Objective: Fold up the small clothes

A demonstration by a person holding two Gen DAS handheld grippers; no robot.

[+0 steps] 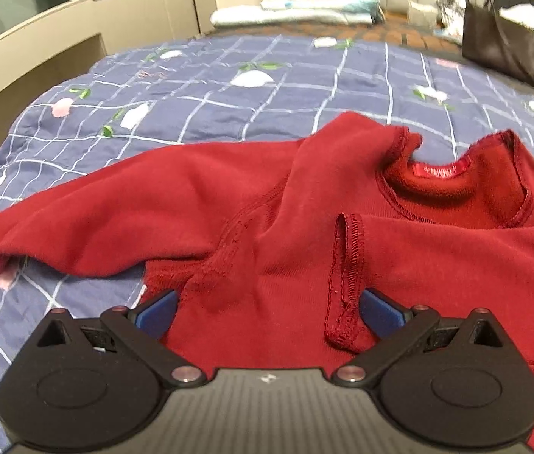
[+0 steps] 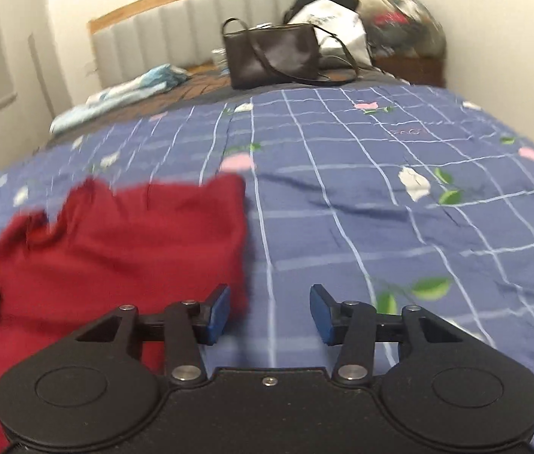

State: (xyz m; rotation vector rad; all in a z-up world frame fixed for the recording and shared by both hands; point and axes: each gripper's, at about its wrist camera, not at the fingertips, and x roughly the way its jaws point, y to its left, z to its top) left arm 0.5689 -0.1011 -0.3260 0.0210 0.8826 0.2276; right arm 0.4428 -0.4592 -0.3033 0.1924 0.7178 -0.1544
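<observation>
Your left gripper (image 1: 267,312) hovers spread wide over the red sweatshirt (image 1: 267,208), which lies rumpled on the checked quilt (image 1: 229,87) with one sleeve cuff (image 1: 346,283) folded across its chest. Your right gripper (image 2: 270,312) is released too, empty, just off the garment's edge. Pinch the outstretched sleeve near its end and smooth the shoulder flat before folding.

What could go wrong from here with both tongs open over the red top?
1. The left tongs straddle bunched fabric beside a sleeve cuff on the red top; closing could pinch extra layers.
2. The right tongs sit mostly over the blue quilt at the top's edge and might grab bedding instead.
</observation>
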